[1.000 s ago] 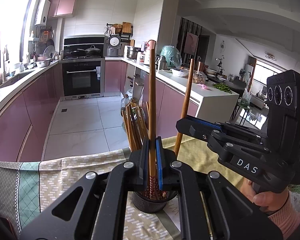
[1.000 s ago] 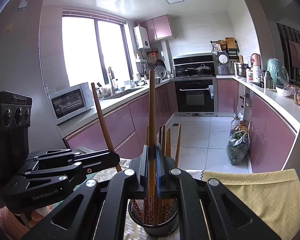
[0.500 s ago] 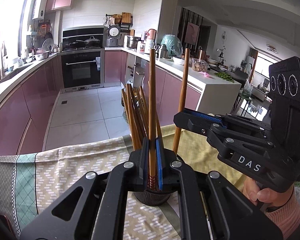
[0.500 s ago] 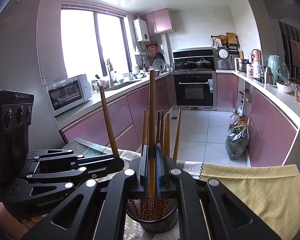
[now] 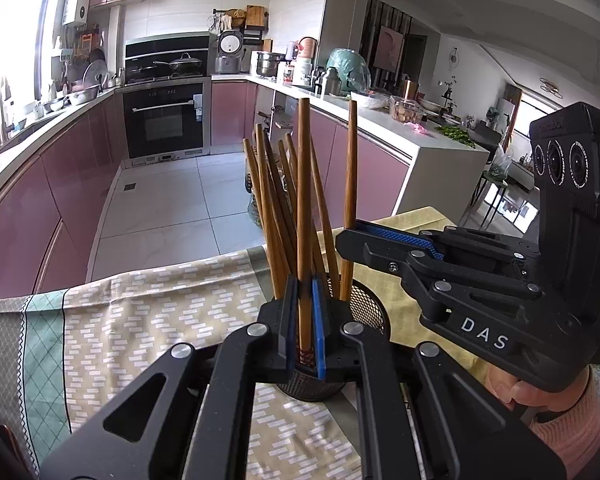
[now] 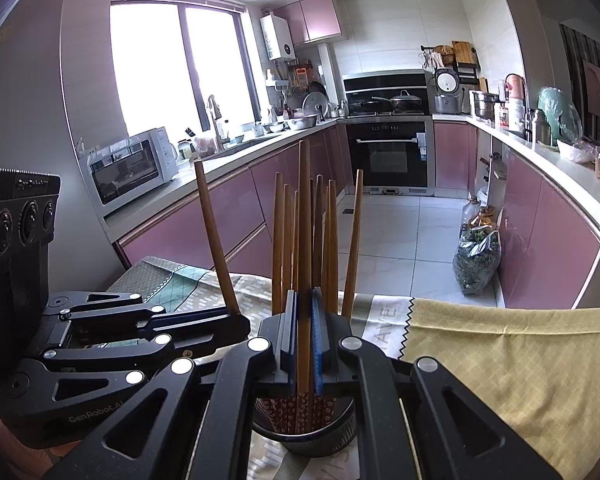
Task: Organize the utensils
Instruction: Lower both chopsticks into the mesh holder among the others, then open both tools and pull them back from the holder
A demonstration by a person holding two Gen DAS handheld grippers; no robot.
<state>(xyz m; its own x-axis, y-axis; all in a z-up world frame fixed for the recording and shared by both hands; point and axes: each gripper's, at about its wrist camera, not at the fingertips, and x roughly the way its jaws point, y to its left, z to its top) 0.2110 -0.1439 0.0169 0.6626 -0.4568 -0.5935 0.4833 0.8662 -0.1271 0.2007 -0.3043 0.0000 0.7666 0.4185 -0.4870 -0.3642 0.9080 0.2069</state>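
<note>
A black mesh holder (image 5: 366,312) (image 6: 312,436) stands on the cloth-covered table with several wooden chopsticks (image 5: 276,216) (image 6: 324,240) upright in it. My left gripper (image 5: 305,332) is shut on one chopstick (image 5: 303,200), held upright with its lower end at the holder's mouth. My right gripper (image 6: 304,340) is shut on another chopstick (image 6: 305,220), also upright over the holder. Each gripper shows in the other's view, the right one (image 5: 352,236) and the left one (image 6: 240,322), both close above the holder from opposite sides.
The table carries a patterned green and beige cloth (image 5: 120,328) and a yellow cloth (image 6: 500,360). Beyond its far edge lie the kitchen floor (image 5: 172,208) and pink cabinets (image 6: 540,240). A bag of greens (image 6: 476,260) sits on the floor.
Both grippers have come down with their chopsticks, so the lower ends now reach into the holder. The holder and its chopsticks look closer and larger in both views.
</note>
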